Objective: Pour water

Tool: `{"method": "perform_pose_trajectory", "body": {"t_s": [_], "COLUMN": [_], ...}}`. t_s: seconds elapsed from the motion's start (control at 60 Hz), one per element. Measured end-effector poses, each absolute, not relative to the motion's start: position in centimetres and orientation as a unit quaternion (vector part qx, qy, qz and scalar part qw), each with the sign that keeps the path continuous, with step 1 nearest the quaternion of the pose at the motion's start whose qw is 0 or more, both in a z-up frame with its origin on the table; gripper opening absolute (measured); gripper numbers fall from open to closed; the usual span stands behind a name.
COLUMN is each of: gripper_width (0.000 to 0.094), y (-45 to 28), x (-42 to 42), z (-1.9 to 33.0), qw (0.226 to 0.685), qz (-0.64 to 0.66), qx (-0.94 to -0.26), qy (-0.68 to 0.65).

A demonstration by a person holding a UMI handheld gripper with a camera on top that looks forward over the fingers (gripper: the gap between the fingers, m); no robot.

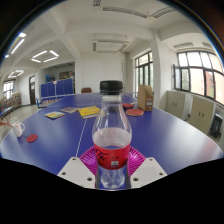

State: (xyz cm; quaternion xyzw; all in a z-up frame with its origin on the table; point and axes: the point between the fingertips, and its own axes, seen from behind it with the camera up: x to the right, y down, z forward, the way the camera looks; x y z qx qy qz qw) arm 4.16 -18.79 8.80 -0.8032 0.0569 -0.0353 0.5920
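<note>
A clear plastic water bottle (112, 135) with a red label stands upright between my fingers, and its cap reaches up toward the middle of the blue table (60, 135). My gripper (112, 157) is shut on the bottle. Both magenta pads (92, 157) press against its sides at label height. The bottle's clear lower part shows between the white finger bases. Beyond the cap, a dark round container (110, 87) sits farther back on the table, partly hidden by the bottle.
A cardboard box (146, 97) stands at the table's far right. Yellow papers (88, 111) and small red items (30, 137) lie on the left half. A white cup (18, 128) sits near the left edge. Windows line the right wall.
</note>
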Motion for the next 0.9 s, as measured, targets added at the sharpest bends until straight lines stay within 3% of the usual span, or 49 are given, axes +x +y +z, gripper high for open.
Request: {"method": "perform_pose_trajectory", "body": {"t_s": [0.117, 0.267, 0.517, 0.65, 0.783, 0.833, 0.9], "gripper_width": [0.0343, 0.0341, 0.0345, 0.0344, 0.0343, 0.0345, 0.0346], "y": [-19.4, -18.8, -13.5, -9.1, -3.9, -2.0, 0.5], "x": [4.5, 5.0, 3.1, -2.4, -14.1, -19.3, -26.6], "z": [9.5, 12.9, 24.5, 34.7, 42.5, 44.6, 44.7], "qw": [0.592, 0.602, 0.621, 0.619, 0.604, 0.594, 0.567], "qz": [-0.044, -0.083, -0.251, -0.391, -0.524, -0.557, -0.59], "qx": [-0.802, -0.793, -0.743, -0.674, -0.549, -0.498, -0.431], "qy": [0.062, 0.054, -0.009, -0.1, -0.243, -0.3, -0.381]}}
